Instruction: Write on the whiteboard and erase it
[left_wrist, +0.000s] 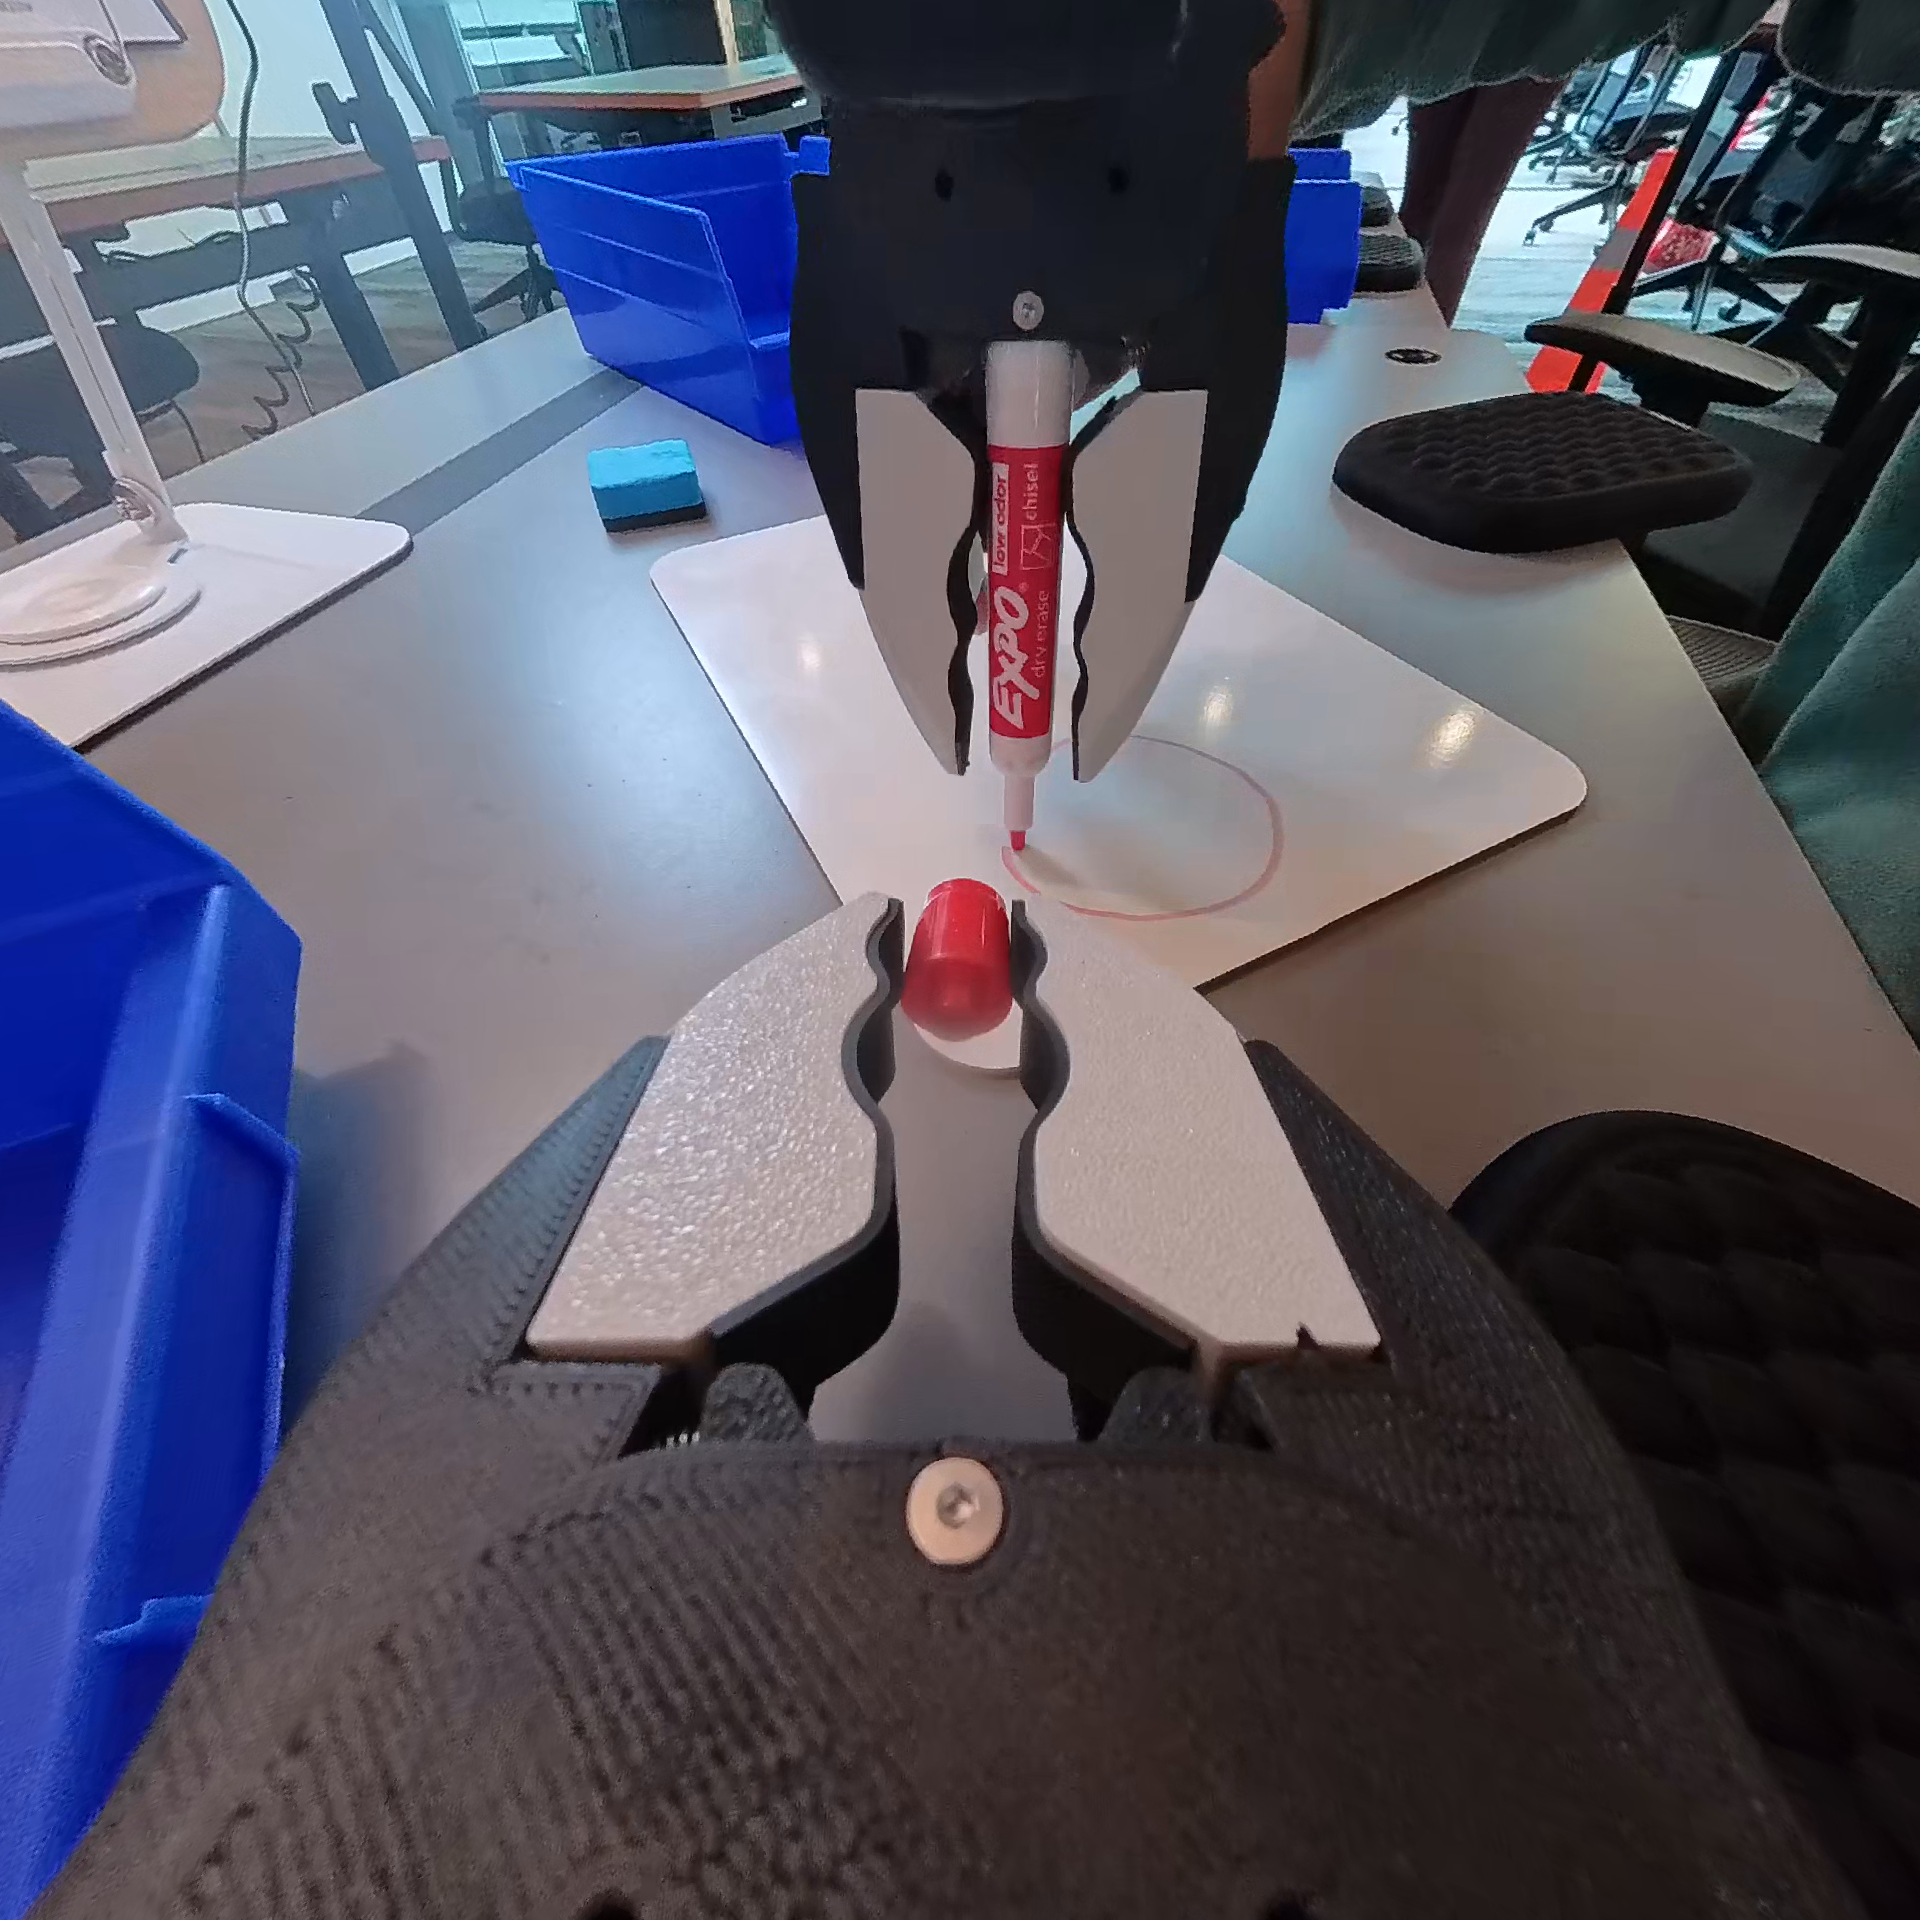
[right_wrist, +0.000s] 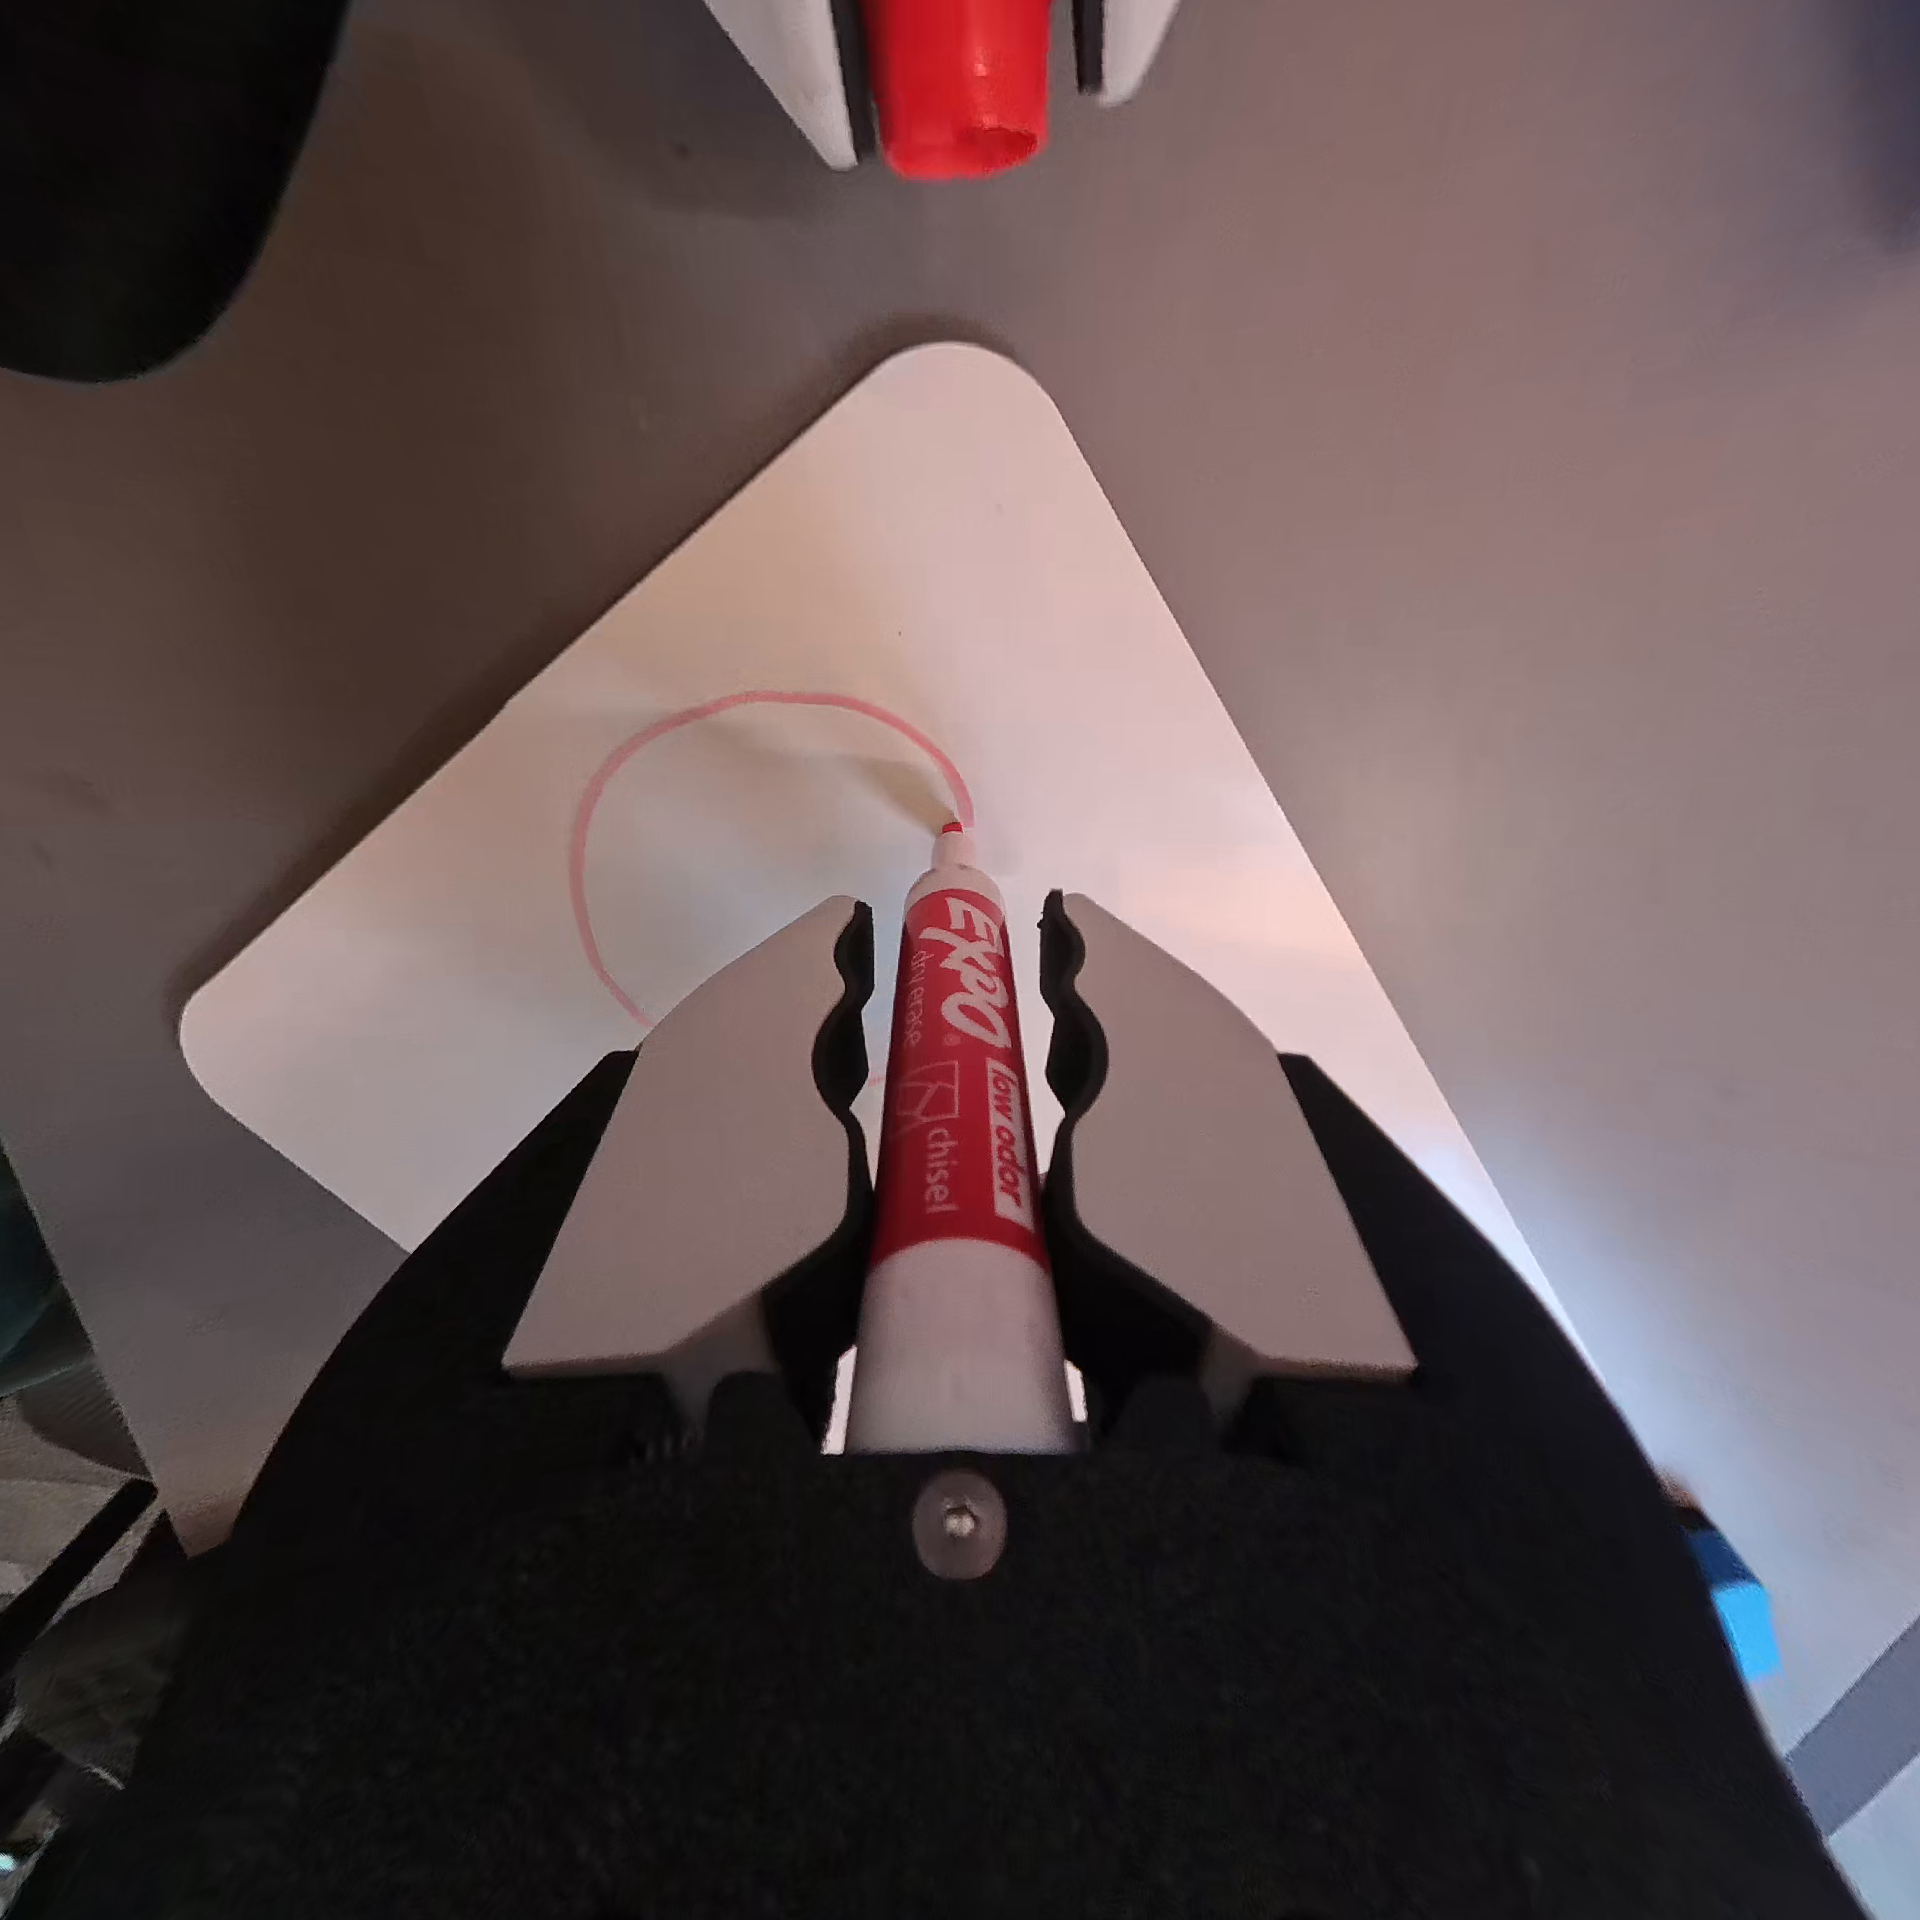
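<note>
A small white whiteboard (left_wrist: 1351, 707) lies flat on the grey desk; it also shows in the right wrist view (right_wrist: 1091, 644). My right gripper (right_wrist: 951, 909) is shut on a red dry-erase marker (right_wrist: 951, 1060), seen from the front in the left wrist view (left_wrist: 1023, 582). The marker tip (left_wrist: 1016, 836) touches the board on a red circle line (left_wrist: 1262, 831). My left gripper (left_wrist: 954, 914) is shut on the red marker cap (left_wrist: 956, 971), held just off the board's near corner; the cap also shows in the right wrist view (right_wrist: 956, 94). A blue eraser (left_wrist: 646, 483) lies on the desk beyond the board.
A blue bin (left_wrist: 665, 281) stands at the back, another blue bin (left_wrist: 125, 1195) at the near left. A white lamp base (left_wrist: 94, 603) sits on the left. Black mesh chair armrests (left_wrist: 1538, 478) (left_wrist: 1714, 1351) border the desk's right side. Some 10 centimetres of space lies between my two pairs of fingers. Between my right fingertips and the blue eraser (left_wrist: 646, 483) there is roughly 30 centimetres.
</note>
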